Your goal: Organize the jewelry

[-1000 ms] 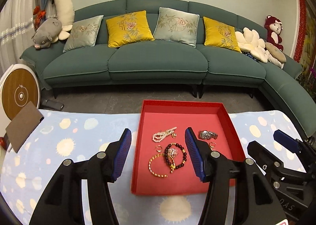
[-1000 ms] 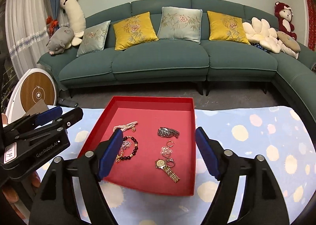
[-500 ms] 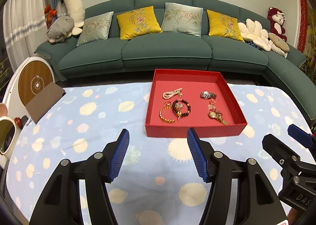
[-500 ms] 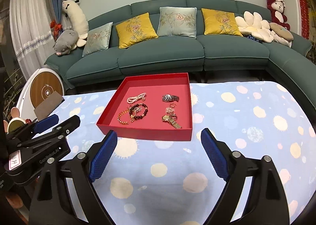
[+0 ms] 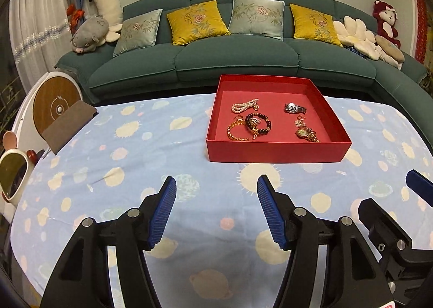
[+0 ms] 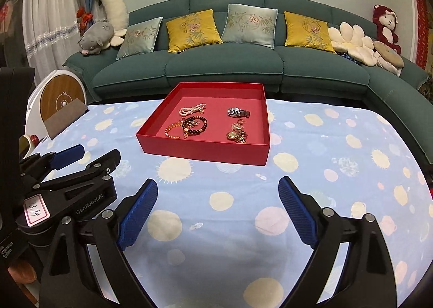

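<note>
Jewelry (image 5: 254, 122) sits sorted inside red tray (image 5: 276, 150); left gripper (image 5: 216, 213) and right gripper (image 6: 219, 213) hover short of it, jaws apart, empty, the right's having just widened.

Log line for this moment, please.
left tongs: open, empty | right tongs: open, empty | jewelry: all in red tray | tray on tablecloth

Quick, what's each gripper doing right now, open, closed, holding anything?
Left gripper: open, empty, above the tablecloth.
Right gripper: open wide, jaws have just been opening, nothing between them.
</note>
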The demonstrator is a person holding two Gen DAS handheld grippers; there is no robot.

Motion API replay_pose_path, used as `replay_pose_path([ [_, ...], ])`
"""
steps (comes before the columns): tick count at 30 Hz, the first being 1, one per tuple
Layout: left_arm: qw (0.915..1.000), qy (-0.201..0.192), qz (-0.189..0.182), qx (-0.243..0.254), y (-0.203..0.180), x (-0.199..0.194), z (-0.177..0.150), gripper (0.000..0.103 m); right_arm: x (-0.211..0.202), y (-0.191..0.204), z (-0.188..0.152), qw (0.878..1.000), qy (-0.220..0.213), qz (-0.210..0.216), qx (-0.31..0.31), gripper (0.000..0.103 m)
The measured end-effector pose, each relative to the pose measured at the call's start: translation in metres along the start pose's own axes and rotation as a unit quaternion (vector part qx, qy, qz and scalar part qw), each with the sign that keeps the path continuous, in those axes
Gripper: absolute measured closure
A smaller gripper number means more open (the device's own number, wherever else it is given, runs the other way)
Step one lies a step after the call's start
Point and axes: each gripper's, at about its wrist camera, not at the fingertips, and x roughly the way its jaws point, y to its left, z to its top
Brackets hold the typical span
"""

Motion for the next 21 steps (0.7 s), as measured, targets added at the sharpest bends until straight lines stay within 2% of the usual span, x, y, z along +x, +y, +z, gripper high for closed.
replay_pose_path([
  [9,0.9998,0.014,0.014,0.001,0.000,0.012,-0.006,0.040,0.010,0.002,-0.007,1.000,0.012,-0.009,-0.010,0.014],
  [11,0.9998,0.012,0.018,-0.001,-0.001,0.012,-0.007,0.037,0.010,0.000,-0.008,1.000,0.013,-0.015,-0.008,0.014],
  [21,0.9997,0.011,0.022,0.001,-0.007,0.009,-0.010,0.036,0.007,-0.006,-0.013,1.000,0.010,-0.030,0.001,0.012],
])
